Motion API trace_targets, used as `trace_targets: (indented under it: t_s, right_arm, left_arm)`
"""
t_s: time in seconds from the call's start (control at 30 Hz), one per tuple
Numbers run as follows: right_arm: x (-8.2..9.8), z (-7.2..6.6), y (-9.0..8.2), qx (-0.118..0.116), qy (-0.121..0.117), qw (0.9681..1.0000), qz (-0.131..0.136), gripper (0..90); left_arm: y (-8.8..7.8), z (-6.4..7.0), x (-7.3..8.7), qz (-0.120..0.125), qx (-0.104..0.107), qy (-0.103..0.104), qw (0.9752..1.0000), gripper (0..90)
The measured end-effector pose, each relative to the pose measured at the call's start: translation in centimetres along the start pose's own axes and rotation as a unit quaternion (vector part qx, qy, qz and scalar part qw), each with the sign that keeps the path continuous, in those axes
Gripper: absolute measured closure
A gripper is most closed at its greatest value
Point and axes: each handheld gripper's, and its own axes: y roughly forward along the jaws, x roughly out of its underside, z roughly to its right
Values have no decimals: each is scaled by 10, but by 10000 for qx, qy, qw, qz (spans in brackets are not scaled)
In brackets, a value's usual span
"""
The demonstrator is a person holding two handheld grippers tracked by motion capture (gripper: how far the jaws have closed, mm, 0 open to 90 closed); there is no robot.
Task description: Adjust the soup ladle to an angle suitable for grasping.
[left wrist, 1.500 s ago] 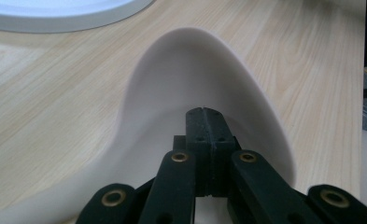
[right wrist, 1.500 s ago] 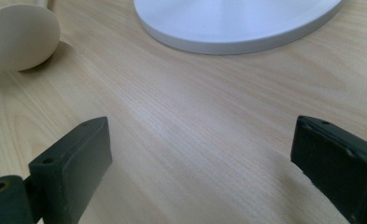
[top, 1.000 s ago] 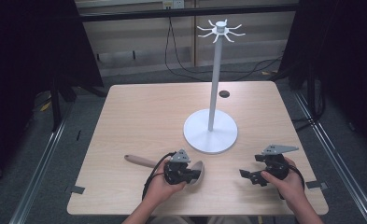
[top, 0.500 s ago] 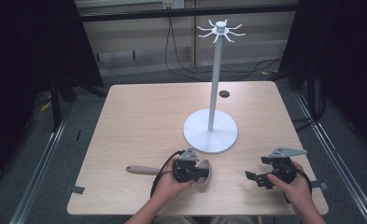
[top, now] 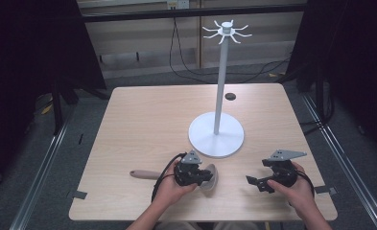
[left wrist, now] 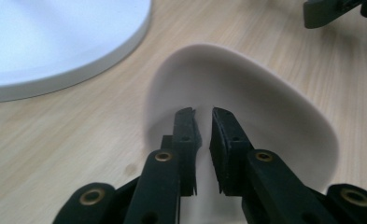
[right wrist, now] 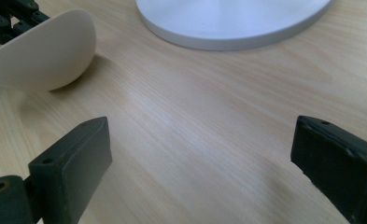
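The wooden table [top: 143, 120] carries a white hook stand [top: 217, 134] at frame centre. The spoon [top: 147, 174], pale bowl and wooden handle, lies in the lower centre. The left gripper [top: 201, 176] sits over the bowl; its jaws have just been opening slightly, nothing pinched between them. The right gripper [top: 254, 182], lower right, hangs released. Judged step: regrasping the spoon; next, close on the rim.

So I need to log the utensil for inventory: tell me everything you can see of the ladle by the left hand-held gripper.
The ladle has a smooth, matte, off-white bowl, plastic or silicone by its look, and a tan, wood-like handle. It lies on the wooden table near the front edge, handle pointing left, bowl just in front of the white stand's round base. The left hand-held gripper reaches into the bowl, jaws slightly parted; whether they pinch it is unclear.
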Motion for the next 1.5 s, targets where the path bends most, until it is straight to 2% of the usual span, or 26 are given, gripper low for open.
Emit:
trace_targets:
  t_s: [0.07,0.23,0.3,0.37,0.5,0.53,0.8,0.97,1.0,1.03,1.1,1.23,1.4,1.5]
  right_arm:
    - [-5,-2,2,-27,-45,10000,3,49]
    - [-14,-8,8,-109,-127,9999,2,49]
    - [-23,-13,13,-196,-271,9994,-33,52]
    - [-30,-17,17,-233,-341,9991,-63,56]
    - [-41,-24,24,-361,-453,9983,-95,63]
    - [-44,-26,27,-416,-465,9980,-99,63]
    - [-64,-37,37,-563,-642,9962,-177,65]
    - [-81,-49,44,-642,-834,9943,-194,66]
    - [-84,-51,45,-674,-862,9938,-198,68]
    - [-84,-51,45,-674,-862,9938,-198,68]
    - [-93,-58,51,-751,-953,9923,-239,68]
    - [-100,-65,57,-793,-1046,9910,-273,69]
    - [-111,-82,71,-960,-1260,9866,-379,71]
    - [-115,-91,80,-1052,-1390,9837,-448,72]
  left_arm:
    - [-7,-3,1,18,-84,9,10000,745]
    - [-21,-8,5,96,-232,-115,9996,629]
    - [-33,-14,10,125,-442,-227,9987,569]
    - [-39,-17,12,144,-539,-318,9979,511]
    - [-47,-20,15,159,-684,-342,9969,410]
    - [-53,-23,17,204,-776,-403,9960,375]
    - [-72,-31,23,330,-1137,-375,9923,199]
    - [-84,-38,26,449,-1269,-463,9898,168]
    - [-89,-41,28,492,-1330,-515,9885,160]
    - [-89,-41,28,492,-1330,-515,9885,157]
    - [-95,-45,31,529,-1421,-550,9869,146]
    - [-99,-48,34,562,-1477,-582,9857,136]
    - [-109,-50,40,634,-1620,-664,9825,132]
    - [-112,-51,43,642,-1654,-707,9816,131]
